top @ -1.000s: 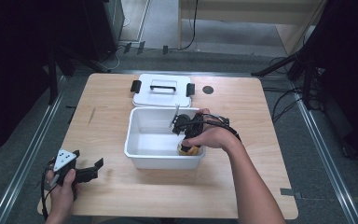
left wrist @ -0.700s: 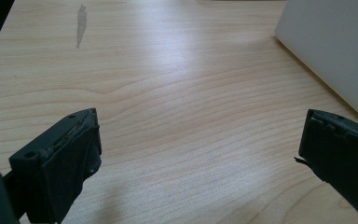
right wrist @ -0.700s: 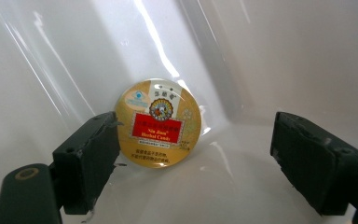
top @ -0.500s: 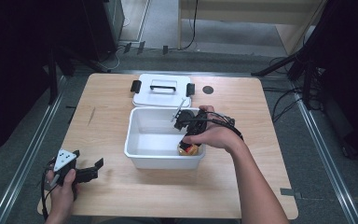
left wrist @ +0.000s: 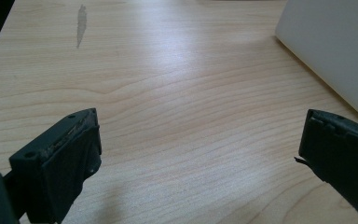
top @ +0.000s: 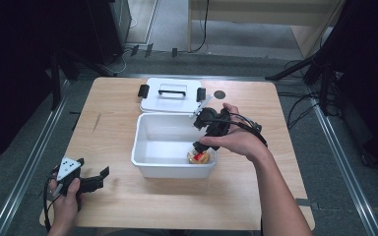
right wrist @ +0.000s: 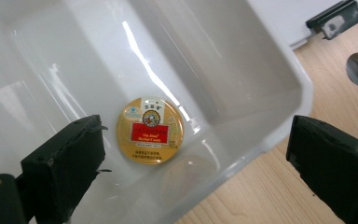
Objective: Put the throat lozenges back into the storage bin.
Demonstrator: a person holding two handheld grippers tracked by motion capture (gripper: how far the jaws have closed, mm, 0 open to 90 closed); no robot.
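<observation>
Right gripper point(top: 204, 142) was over the right end of the white bin point(top: 147, 147), angled down into it. In the right gripper view point(right wrist: 196, 158) its jaws stood wide apart with nothing between them; one jaw hung inside the bin, the other past the bin's rim over the wooden table point(top: 256, 196). Round gold tin point(right wrist: 149, 129) with a red label lay flat on the bin floor, near the corner, just beside the inside jaw but clear of it. In the high view the tin point(top: 198, 157) sat at the bin's front right corner, just below the right hand point(top: 238, 140). Bin lid point(top: 172, 96) with black handle and side latches lay flat on the table behind the bin, touching its far edge. Small dark hole point(top: 219, 94) in the tabletop right of the lid. Left gripper point(top: 91, 183) was held low at the table's front left corner, well apart from the bin. Left gripper view point(left wrist: 198, 149): jaws wide open, empty, bare wood underneath, bin wall point(left wrist: 335, 51) at the upper right.
</observation>
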